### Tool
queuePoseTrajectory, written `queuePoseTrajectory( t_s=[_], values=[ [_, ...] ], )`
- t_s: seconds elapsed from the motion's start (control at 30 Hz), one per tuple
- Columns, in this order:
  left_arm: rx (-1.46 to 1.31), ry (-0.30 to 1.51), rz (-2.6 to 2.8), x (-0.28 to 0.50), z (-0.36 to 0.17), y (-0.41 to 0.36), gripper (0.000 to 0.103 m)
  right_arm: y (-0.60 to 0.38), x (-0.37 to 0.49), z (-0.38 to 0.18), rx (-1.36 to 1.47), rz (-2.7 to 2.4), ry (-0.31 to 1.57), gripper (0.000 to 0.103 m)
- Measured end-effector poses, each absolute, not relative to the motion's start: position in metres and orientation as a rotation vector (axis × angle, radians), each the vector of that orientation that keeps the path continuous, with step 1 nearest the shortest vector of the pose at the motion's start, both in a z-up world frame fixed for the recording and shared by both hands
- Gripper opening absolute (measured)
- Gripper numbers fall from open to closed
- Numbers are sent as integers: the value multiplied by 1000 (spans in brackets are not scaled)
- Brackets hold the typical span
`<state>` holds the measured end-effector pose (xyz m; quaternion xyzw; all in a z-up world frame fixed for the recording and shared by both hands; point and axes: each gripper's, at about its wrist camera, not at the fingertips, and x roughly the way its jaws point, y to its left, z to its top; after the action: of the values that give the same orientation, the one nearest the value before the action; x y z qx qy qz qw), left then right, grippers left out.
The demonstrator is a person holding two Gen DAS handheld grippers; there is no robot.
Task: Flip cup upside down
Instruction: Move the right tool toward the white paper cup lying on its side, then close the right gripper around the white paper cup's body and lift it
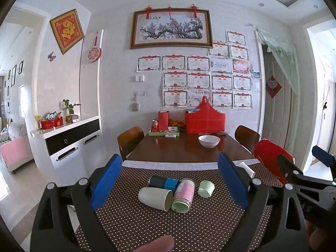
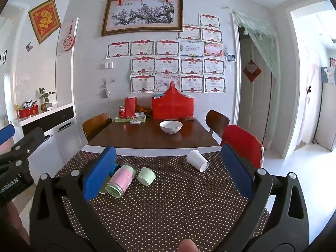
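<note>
Left wrist view: your left gripper [image 1: 170,182] hangs wide open, holding nothing, above the dotted cloth [image 1: 147,226]. You are at the approach step. Four containers lie on their sides ahead: cream cup [image 1: 155,197], pink jar [image 1: 184,195], dark blue cup [image 1: 162,183], pale green cup [image 1: 206,188].

Right wrist view: your right gripper [image 2: 168,174] is also wide and empty. A fifth, the white cup [image 2: 197,160], lies far right (well apart from the cluster). Next, close on one cup's wall, then invert it.
</note>
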<state>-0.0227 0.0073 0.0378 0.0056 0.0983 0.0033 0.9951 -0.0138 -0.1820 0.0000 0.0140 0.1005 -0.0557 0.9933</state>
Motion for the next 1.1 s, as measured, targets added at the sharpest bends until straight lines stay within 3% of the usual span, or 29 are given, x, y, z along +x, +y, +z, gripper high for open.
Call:
queuePoseTrajectory(
  t_s=[0.73, 1.1],
  values=[
    [29, 277, 10, 31, 12, -13, 91, -194, 35, -24, 10, -55, 268, 97],
    [49, 532, -139, 140, -57, -103, 91, -301, 113, -100, 44, -186, 482, 97]
  ],
)
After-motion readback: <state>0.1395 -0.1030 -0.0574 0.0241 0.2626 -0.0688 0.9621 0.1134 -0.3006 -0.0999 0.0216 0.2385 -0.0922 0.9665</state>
